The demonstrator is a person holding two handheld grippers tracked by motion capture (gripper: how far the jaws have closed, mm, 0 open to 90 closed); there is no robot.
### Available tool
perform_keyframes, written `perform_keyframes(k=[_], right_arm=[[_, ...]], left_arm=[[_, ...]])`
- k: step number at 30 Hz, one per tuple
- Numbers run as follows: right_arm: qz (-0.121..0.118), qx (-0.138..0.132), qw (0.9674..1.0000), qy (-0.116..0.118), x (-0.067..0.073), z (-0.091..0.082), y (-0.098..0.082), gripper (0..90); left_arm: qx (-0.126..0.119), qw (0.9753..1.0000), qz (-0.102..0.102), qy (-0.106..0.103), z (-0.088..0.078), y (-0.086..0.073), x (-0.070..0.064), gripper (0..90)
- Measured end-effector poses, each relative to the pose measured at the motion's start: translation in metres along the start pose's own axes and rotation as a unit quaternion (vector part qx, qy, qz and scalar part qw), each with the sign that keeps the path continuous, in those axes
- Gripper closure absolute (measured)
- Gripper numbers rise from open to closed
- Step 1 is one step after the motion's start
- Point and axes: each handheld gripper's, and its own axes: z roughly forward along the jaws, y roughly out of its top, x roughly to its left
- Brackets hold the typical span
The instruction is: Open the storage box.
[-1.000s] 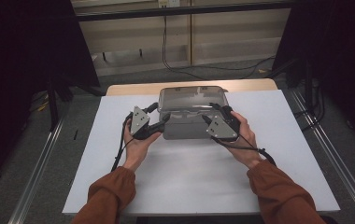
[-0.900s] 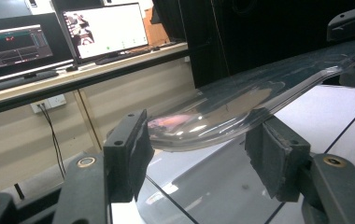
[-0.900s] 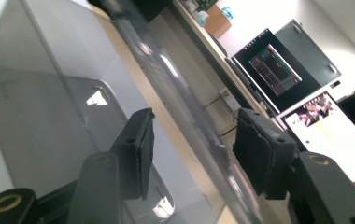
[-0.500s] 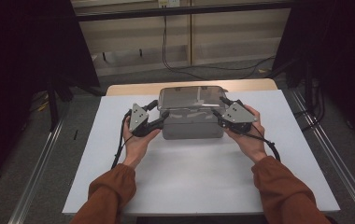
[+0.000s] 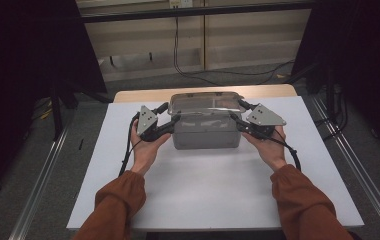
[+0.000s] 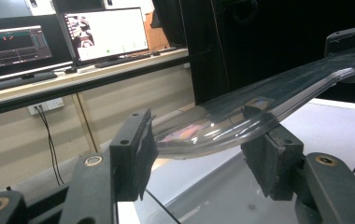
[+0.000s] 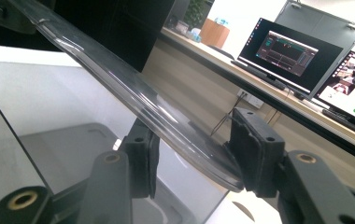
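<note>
On the white desk, near its far edge, sits a grey bin with a clear lid. The left tongs bracket the lid's left end; in the left gripper view its curved rim lies between the pads, which have just been closing and appear to meet it. The right tongs have also been closing, and take the opposite end the same way, rim between the pads. Gripping both ends likely keeps the wide, flexible lid level and lets it lift evenly off the bin.
</note>
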Motion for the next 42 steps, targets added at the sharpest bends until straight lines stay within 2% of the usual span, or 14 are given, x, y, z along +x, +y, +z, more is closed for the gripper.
perform_keyframes(k=[7, 9, 12, 14, 19, 23, 24, 26, 28, 32, 33, 35, 38, 42], right_arm=[[0.028, -0.013, 0.9995, -0.001, -0.007, 0.001, -0.002, 55.0], [0.049, -0.022, 0.9986, -0.001, -0.012, 0.001, -0.004, 57.4], [0.062, -0.024, 0.9978, 0.002, -0.015, 0.001, -0.005, 57.6], [0.063, -0.024, 0.9977, 0.007, -0.018, 0.002, -0.004, 57.9], [0.070, -0.026, 0.9972, 0.012, -0.022, 0.005, 0.000, 57.4], [0.079, -0.028, 0.9964, 0.013, -0.026, 0.007, 0.000, 57.2], [0.083, -0.031, 0.9960, 0.014, -0.027, 0.008, 0.001, 57.1], [0.084, -0.031, 0.9959, 0.015, -0.028, 0.008, 0.001, 57.1], [0.090, -0.034, 0.9953, 0.014, -0.030, 0.010, 0.003, 57.3], [0.096, -0.042, 0.9945, 0.008, -0.032, 0.013, 0.006, 57.3], [0.096, -0.042, 0.9945, 0.008, -0.033, 0.014, 0.007, 57.4], [0.098, -0.043, 0.9942, 0.009, -0.035, 0.014, 0.007, 57.8], [0.100, -0.042, 0.9941, 0.009, -0.037, 0.015, 0.007, 58.5], [0.100, -0.043, 0.9940, 0.010, -0.039, 0.018, 0.009, 59.1]], left_arm=[[0.000, 1.0000, 0.000, 0.004, 0.007, 0.005, 0.003, 43.1], [0.002, 1.0000, 0.003, 0.002, 0.008, 0.007, 0.004, 43.0], [0.002, 1.0000, 0.001, 0.003, 0.010, 0.009, 0.006, 43.1], [0.002, 1.0000, -0.004, 0.003, 0.011, 0.009, 0.007, 46.7], [-0.001, 0.9999, -0.010, 0.007, 0.015, 0.009, 0.010, 47.4], [0.001, 0.9999, -0.002, 0.013, 0.016, 0.010, 0.014, 47.9], [-0.002, 0.9998, 0.009, 0.015, 0.018, 0.011, 0.016, 46.0], [-0.003, 0.9997, 0.015, 0.019, 0.019, 0.012, 0.018, 44.1], [-0.004, 0.9998, 0.007, 0.020, 0.021, 0.014, 0.020, 43.9], [-0.003, 0.9998, 0.005, 0.019, 0.026, 0.014, 0.024, 47.5], [-0.001, 0.9997, 0.011, 0.021, 0.027, 0.014, 0.025, 48.6], [-0.002, 0.9997, 0.008, 0.023, 0.029, 0.014, 0.027, 49.0], [0.005, 0.9995, 0.022, 0.020, 0.031, 0.014, 0.029, 52.1], [0.003, 0.9995, 0.022, 0.021, 0.036, 0.015, 0.031, 53.8]])
